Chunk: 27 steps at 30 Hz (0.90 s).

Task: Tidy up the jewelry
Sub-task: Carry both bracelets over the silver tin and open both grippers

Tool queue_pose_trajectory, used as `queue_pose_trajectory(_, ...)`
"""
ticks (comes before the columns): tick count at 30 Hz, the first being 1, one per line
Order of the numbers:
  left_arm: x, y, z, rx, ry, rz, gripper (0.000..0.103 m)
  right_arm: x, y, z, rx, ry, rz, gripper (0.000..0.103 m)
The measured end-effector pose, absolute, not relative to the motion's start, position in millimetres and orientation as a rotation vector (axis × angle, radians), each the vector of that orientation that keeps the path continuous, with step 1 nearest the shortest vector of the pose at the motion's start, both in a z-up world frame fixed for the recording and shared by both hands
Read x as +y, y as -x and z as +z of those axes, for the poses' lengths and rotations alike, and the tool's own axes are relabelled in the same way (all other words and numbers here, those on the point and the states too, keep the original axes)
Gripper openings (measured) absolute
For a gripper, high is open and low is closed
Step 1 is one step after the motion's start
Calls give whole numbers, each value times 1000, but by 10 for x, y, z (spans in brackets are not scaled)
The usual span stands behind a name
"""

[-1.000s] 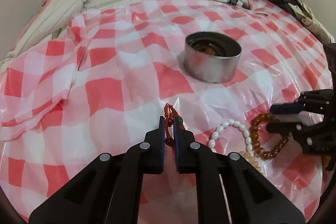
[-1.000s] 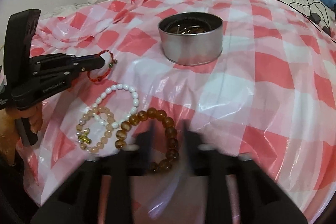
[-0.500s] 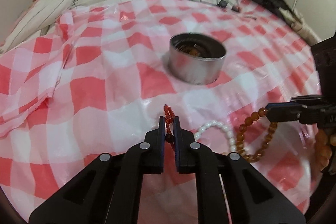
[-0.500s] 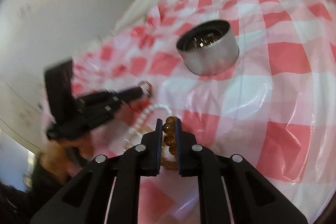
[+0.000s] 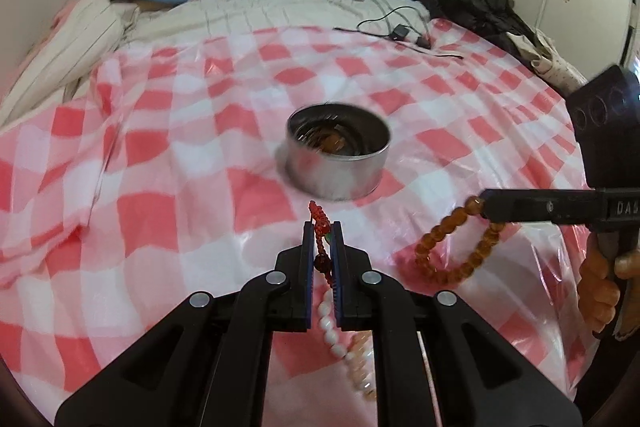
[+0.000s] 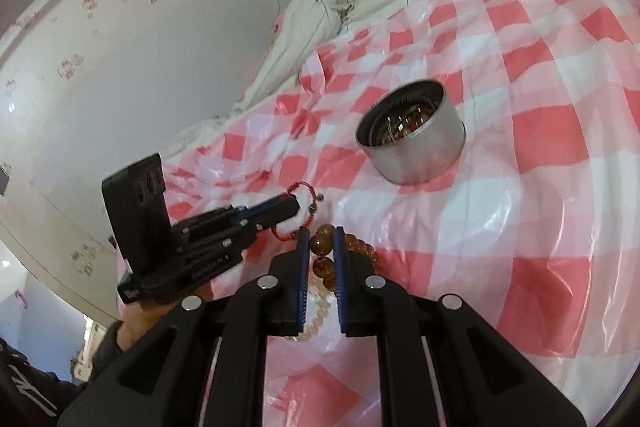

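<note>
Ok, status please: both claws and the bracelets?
Left claw shut on red bracelet. Right claw shut on amber bracelet, lifted. Tin ahead, path clear.

Left gripper pointed steeply down toward the metal tin, short of its near wall, jaws pinched tight on a red bead bracelet. Right gripper angled more shallowly toward the same tin, off to the left gripper's right, jaws just closed and now clamped on an amber bead bracelet. Fingers wrapped round the right gripper's handle; another hand under the left one's.
</note>
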State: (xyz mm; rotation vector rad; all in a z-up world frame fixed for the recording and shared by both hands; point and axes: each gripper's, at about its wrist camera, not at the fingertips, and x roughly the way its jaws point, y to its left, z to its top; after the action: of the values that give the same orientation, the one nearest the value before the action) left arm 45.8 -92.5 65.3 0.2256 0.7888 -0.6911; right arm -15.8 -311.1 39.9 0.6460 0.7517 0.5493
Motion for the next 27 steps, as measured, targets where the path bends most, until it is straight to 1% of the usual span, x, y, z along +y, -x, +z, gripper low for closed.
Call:
queue_pose_trajectory(7, -1115, -455, 850, 709, -220, -747, 7, -3274, 175, 677, 640, -676, 562, 12)
queue_pose_trajectory(14, -1187, -505, 946, 682, -186, -778, 7, -3398, 75, 828, 598, -706, 578, 12)
queue_pose_trajectory(27, -1271, -821, 1010, 678, -95, -812, 7, -3533, -204, 888, 567, -734, 579, 12)
